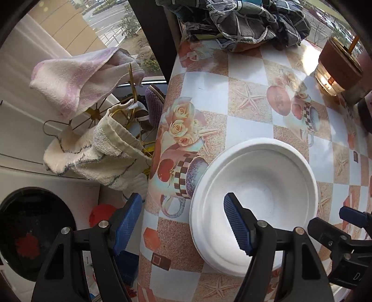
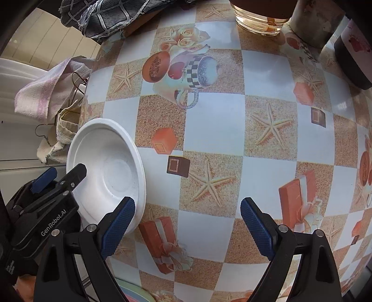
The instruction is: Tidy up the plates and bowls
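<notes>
A white bowl [image 1: 267,185] sits near the left edge of the patterned table [image 1: 244,97]; it looks like two stacked. My left gripper [image 1: 182,223] is open, its right finger over the bowl's near inside, its left finger past the table edge. In the right wrist view the bowl [image 2: 111,167] is at the left, with the left gripper [image 2: 60,175] at its near rim. My right gripper [image 2: 188,223] is open and empty above the table [image 2: 214,130], just right of the bowl. A pale plate edge [image 2: 137,293] shows at the bottom.
A dark checked cloth [image 1: 251,21] lies at the table's far edge. A glass jar with a wooden lid [image 1: 334,69] and a dark container [image 2: 353,53] stand at the far right. Towels on a wire rack [image 1: 93,120] hang left of the table.
</notes>
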A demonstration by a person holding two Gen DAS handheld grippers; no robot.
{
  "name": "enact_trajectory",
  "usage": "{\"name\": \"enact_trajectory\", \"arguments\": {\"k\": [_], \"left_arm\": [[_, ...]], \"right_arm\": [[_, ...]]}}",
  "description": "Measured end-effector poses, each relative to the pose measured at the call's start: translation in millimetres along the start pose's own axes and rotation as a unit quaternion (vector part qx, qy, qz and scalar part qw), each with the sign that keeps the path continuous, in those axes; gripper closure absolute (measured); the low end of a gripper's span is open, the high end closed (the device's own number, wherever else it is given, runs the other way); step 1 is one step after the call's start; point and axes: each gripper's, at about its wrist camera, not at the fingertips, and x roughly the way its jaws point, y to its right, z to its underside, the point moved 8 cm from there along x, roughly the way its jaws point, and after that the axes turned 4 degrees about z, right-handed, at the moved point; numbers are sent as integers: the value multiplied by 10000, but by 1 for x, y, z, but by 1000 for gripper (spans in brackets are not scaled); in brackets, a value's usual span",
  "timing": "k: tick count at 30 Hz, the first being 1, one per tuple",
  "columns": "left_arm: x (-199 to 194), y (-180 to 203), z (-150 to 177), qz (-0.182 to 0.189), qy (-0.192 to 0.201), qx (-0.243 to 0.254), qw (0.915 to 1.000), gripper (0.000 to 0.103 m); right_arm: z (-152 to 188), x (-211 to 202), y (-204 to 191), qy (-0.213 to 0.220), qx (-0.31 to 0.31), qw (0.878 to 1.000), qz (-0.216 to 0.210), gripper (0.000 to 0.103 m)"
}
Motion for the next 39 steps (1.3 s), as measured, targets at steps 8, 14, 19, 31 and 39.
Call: {"name": "enact_trajectory", "arguments": {"k": [8, 14, 19, 31, 39], "left_arm": [[29, 4, 3, 195, -447, -21, 9988, 32], [25, 18, 1, 452, -446, 181, 9978, 62], [23, 27, 7, 539, -584, 247, 9965, 67], [5, 99, 87, 740, -912, 808, 9898, 65], [-2, 125, 143, 847, -1175, 907, 9853, 63]], "right_arm": [[-7, 23, -21, -80, -401, 9991, 136, 12], [-9, 21, -34, -191, -396, 9981, -440, 74], [-4, 21, -36, -296, -371, 9973, -569, 91], [72, 19, 26, -1096, -230, 9930, -376, 90], [117, 14, 50, -1355, -229, 9904, -169, 90]]}}
